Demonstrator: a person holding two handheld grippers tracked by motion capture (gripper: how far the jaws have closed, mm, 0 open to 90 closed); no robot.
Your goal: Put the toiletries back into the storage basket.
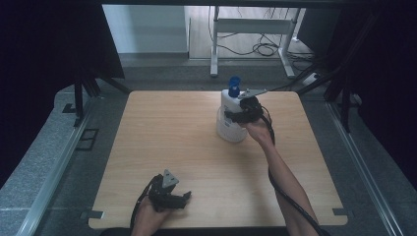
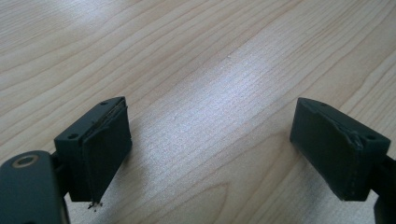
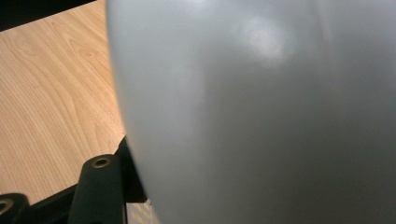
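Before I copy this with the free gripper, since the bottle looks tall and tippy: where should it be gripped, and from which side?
Probably mid-body, from the side, as the right gripper does: the bottle stands upright, its white body wide and smooth, while the blue cap is small.

1. Looking along the right gripper (image 3: 140,205) from just behind its black frame, at the bottom left.
2. Facing a smooth, rounded white plastic bottle (image 3: 261,116) at very close range, its wall taking up most of the picture from the top edge to the bottom.
3. Catching a soft pale glare high on that curved wall.
4. Pressing against the bottle's lower left flank with one black jaw arm, a brass-ringed screw hole showing on it.
5. Showing a light wooden tabletop (image 3: 51,93) with fine grain lines at the left, beside the bottle.
6. Leaving a dark strip across the top left corner, beyond the tabletop's edge.
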